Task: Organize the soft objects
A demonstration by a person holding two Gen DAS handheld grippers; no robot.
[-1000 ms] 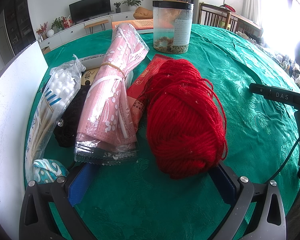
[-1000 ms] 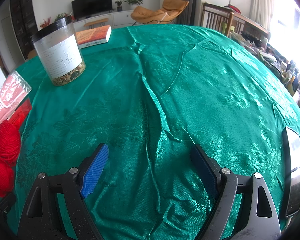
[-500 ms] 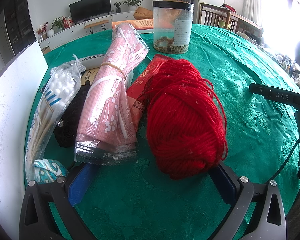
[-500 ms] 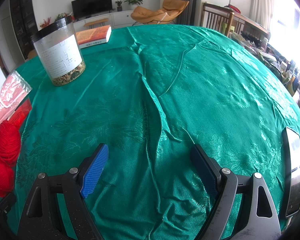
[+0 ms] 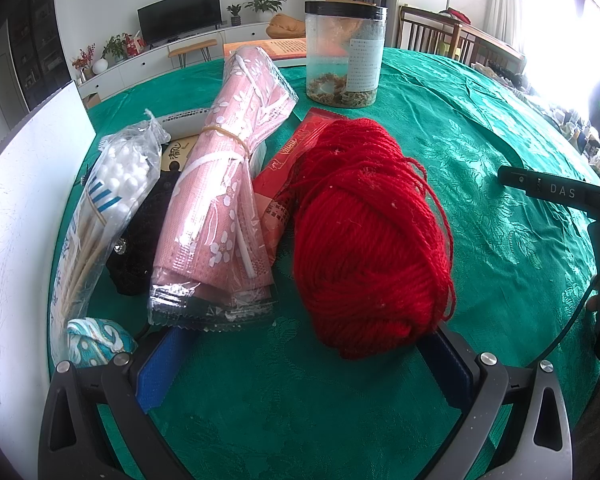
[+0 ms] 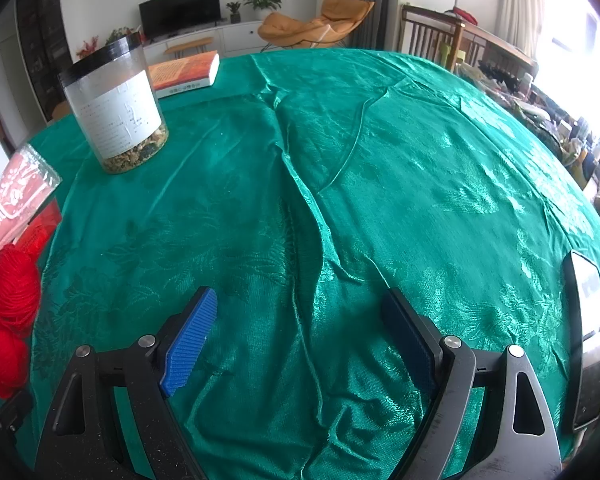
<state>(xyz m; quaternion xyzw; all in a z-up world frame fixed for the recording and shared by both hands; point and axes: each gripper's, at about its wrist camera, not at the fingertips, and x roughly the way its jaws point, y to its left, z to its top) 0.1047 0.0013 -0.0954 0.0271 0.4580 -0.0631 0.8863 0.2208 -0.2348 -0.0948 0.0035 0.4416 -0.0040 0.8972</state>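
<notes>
A red yarn ball [image 5: 372, 236] lies on the green tablecloth, just beyond my open left gripper [image 5: 304, 356], its near end between the fingertips. Left of it lie a pink fabric roll in clear plastic [image 5: 224, 208], a red packet [image 5: 288, 176], a black knitted item [image 5: 148, 236], a bag of cotton swabs [image 5: 104, 204] and a small teal pouch [image 5: 96, 342]. My right gripper [image 6: 300, 336] is open and empty over bare cloth. The yarn [image 6: 8, 312] and pink roll [image 6: 12, 192] show at the right wrist view's left edge.
A clear jar with a black lid [image 5: 346, 52] stands behind the pile and shows in the right wrist view [image 6: 116, 108]. A book [image 6: 184, 74] lies at the far edge. A white board [image 5: 20, 216] stands at the left. A phone [image 6: 586, 332] lies at the right.
</notes>
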